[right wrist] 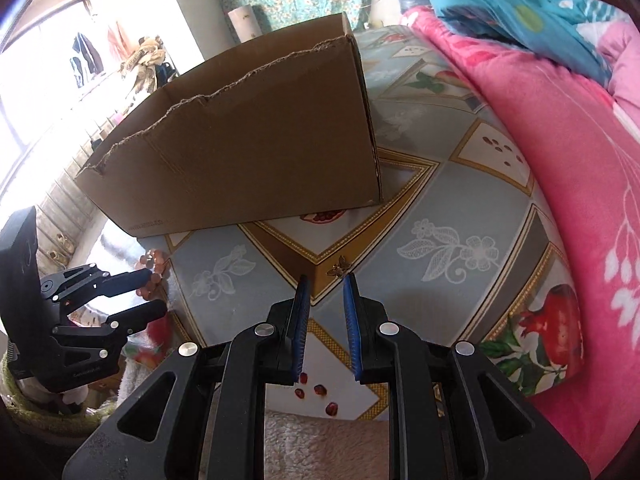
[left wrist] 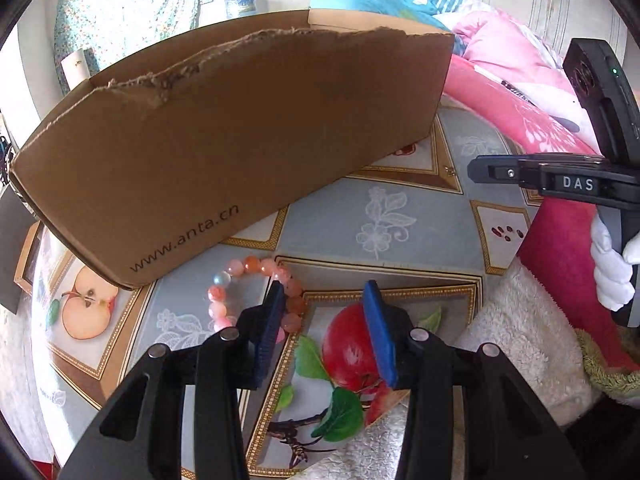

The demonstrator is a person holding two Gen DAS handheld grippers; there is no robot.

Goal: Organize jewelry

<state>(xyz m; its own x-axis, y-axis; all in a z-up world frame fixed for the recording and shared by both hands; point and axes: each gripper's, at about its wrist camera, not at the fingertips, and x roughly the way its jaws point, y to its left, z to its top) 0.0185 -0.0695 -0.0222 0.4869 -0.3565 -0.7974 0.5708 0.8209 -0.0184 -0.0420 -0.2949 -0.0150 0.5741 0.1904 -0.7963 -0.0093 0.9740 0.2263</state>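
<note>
A pink and orange bead bracelet (left wrist: 248, 280) lies on the patterned tablecloth just in front of the brown cardboard box (left wrist: 224, 140). My left gripper (left wrist: 326, 292) is open, its left finger (left wrist: 272, 320) lying over the bracelet's right side. The bracelet also shows in the right wrist view (right wrist: 154, 266) beside the left gripper's fingers (right wrist: 140, 278). A small gold butterfly piece (right wrist: 339, 269) lies on the cloth just beyond my right gripper (right wrist: 326, 280), which is open and empty. The right gripper appears in the left wrist view (left wrist: 486, 169), side on.
The cardboard box (right wrist: 248, 148) has a torn top edge and stands at the back of the table. Pink and blue quilts (right wrist: 560, 128) are heaped on the right. A white fleecy cloth (left wrist: 516, 336) lies at the table's near edge.
</note>
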